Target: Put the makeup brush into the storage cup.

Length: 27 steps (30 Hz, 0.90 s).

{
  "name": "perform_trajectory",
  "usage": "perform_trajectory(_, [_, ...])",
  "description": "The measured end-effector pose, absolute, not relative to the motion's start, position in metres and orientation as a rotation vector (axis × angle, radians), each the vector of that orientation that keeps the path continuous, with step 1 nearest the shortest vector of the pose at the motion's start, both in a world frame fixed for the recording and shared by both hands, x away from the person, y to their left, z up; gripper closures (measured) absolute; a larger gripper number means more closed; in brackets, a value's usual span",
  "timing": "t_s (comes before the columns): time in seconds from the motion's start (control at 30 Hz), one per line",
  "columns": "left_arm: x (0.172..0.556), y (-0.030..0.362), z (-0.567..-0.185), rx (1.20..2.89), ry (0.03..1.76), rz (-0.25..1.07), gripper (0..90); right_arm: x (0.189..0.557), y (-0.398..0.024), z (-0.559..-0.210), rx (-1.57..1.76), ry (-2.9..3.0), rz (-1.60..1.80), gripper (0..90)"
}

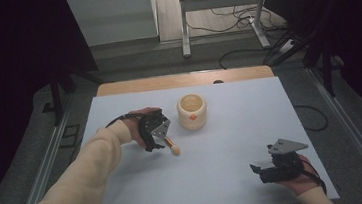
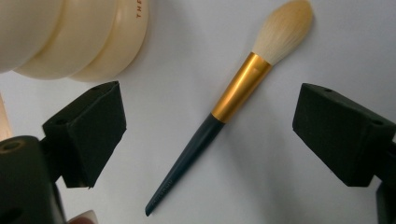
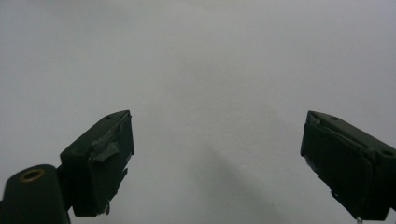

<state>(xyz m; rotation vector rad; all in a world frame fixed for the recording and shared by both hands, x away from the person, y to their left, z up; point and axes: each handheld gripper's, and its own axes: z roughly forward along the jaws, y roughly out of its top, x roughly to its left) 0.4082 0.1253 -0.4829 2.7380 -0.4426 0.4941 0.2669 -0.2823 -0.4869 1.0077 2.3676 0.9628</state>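
Brush (image 2: 233,98) lies flat on the white table (image 1: 233,142), just near of the cream cup (image 1: 192,111) and a little left of it, and I've got my left gripper (image 1: 156,134) hovering right over it. In the left gripper view the brush sits between the two pads, touching neither: dark pointed handle toward the camera, gold collar in the middle, pale bristles out beyond the pads. Jaws stand wide apart, nothing clamped. What matters here is the axis: the handle runs slantwise through the gap, roughly along the way the gripper points and so across the line on which the pads close. I judge that a squeeze would meet the handle on its sides, somewhere about the gold collar. The cup's ribbed wall bulges in beside one pad (image 2: 88,133), close but apart, so I'd watch that side on the way down. My right gripper (image 1: 275,165) rests well apart at the near right, jaws spread over bare table, empty. Left hand is plainly the nearer one for this pick.
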Motion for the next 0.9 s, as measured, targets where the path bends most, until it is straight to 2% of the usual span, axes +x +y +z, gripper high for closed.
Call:
perform_trajectory(0.3, [0.4088,0.1268,-0.4832,2.735,-0.454,0.505,10.8,0.2672,-0.2825,-0.4872,1.012,2.369,0.95,10.1])
perform_trajectory(0.43, [0.4085,0.1279,-0.4845,2.731,-0.472,0.45,9.1,0.2665,-0.282,-0.4866,1.006,2.362,0.965,10.1])
perform_trajectory(0.9, [0.4109,0.1243,-0.4901,2.741,-0.575,0.544,9.9,0.2657,-0.2822,-0.4849,0.991,2.349,0.972,10.5])
